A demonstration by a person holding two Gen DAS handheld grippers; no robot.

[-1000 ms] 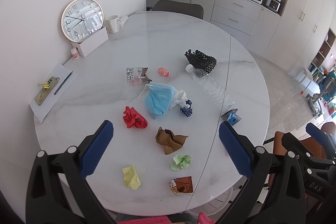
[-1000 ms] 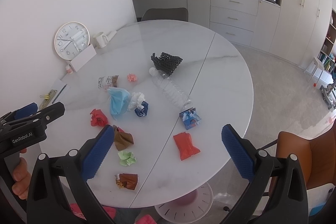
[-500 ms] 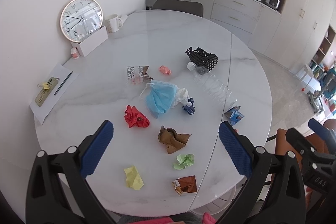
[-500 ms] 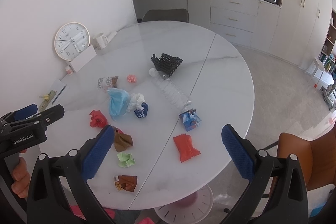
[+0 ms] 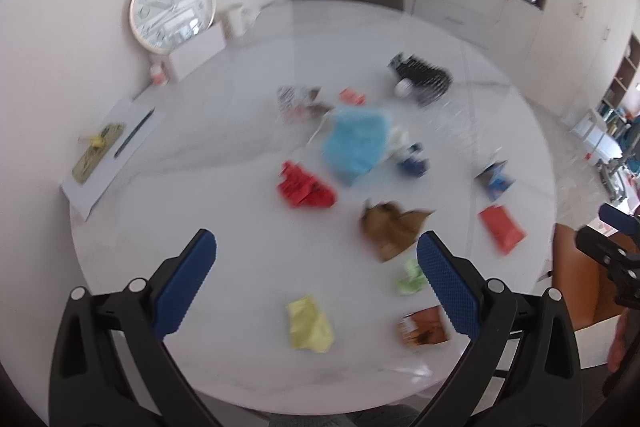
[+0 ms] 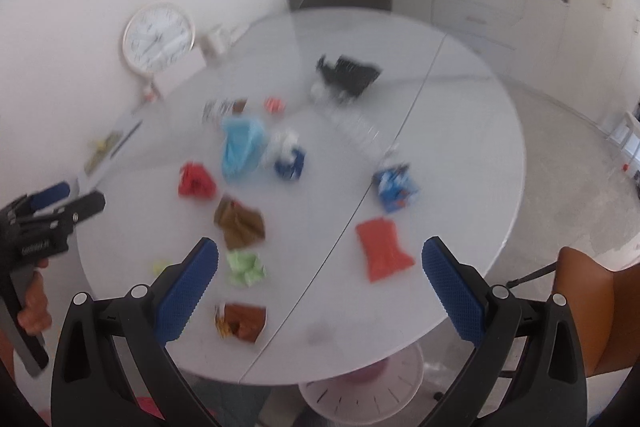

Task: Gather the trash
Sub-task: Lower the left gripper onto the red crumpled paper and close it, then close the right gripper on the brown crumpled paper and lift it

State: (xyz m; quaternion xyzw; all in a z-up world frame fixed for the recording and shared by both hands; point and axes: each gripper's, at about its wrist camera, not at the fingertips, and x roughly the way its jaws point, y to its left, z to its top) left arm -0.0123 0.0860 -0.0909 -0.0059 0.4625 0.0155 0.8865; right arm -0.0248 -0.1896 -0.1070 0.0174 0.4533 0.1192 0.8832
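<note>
Left wrist view: the picture is now motion-blurred where a moment ago it was sharp, and the table (image 5: pixel 224 155) sits bigger and lower in frame, so the left gripper (image 5: pixel 316 259) is moving in toward the trash. Its fingers are spread wide, holding nothing. The yellow paper wad (image 5: pixel 310 323) lies between the jaws near the front edge; the brown wad (image 5: pixel 390 233), green wad (image 5: pixel 410 273) and red wad (image 5: pixel 304 187) lie just beyond, and the blue mask (image 5: pixel 356 143) is mid-table. Right wrist view: also newly blurred and closer in. The right gripper (image 6: pixel 320 267) is spread wide and empty, over the near table edge. The orange packet (image 6: pixel 382 247) and blue wrapper (image 6: pixel 394 185) are nearest it. Nothing is picked up yet; likely both hands are just starting the first reach. No bin is visible.
</note>
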